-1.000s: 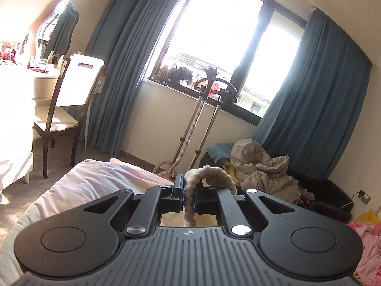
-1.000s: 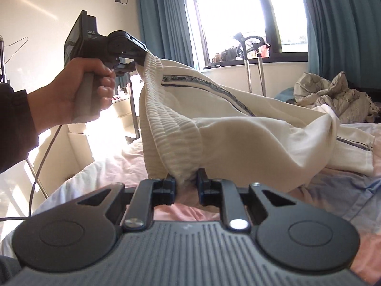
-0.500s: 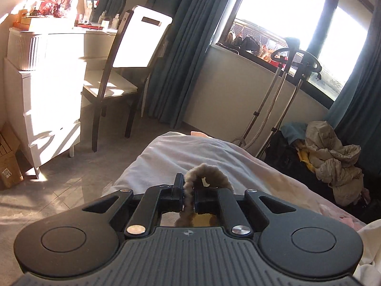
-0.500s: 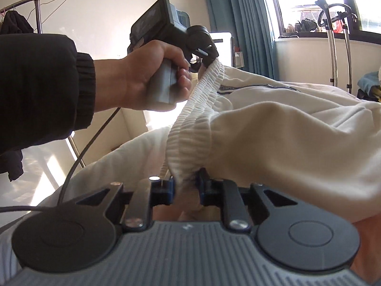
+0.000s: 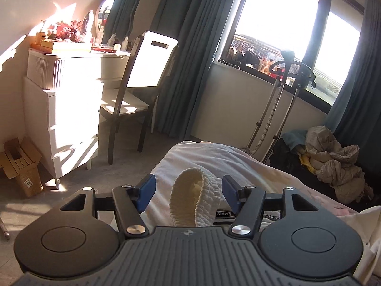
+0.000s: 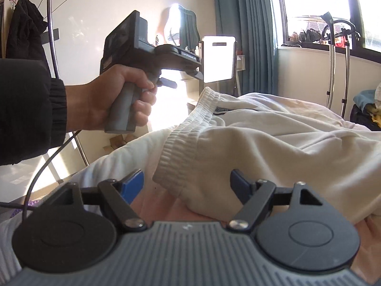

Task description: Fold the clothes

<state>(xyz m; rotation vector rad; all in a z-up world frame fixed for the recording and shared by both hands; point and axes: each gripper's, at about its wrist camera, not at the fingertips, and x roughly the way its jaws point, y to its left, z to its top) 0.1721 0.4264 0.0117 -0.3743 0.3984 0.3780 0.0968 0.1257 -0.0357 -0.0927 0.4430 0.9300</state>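
Both jaws, clamped on the ribbed waistband a second ago, are now opening: left gripper [image 5: 188, 191] and right gripper [image 6: 187, 186] each straddle the freed waistband [image 5: 194, 201] of the cream sweatpants [image 6: 273, 143] lying on the bed [image 5: 214, 157], trim tape reading "SIMPLE" just beyond.

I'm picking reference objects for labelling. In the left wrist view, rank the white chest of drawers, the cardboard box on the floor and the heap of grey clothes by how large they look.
1. White chest of drawers, clearly the largest.
2. Heap of grey clothes.
3. Cardboard box, not far behind the heap; fisheye stretch near the picture's edge leaves that order unsure.
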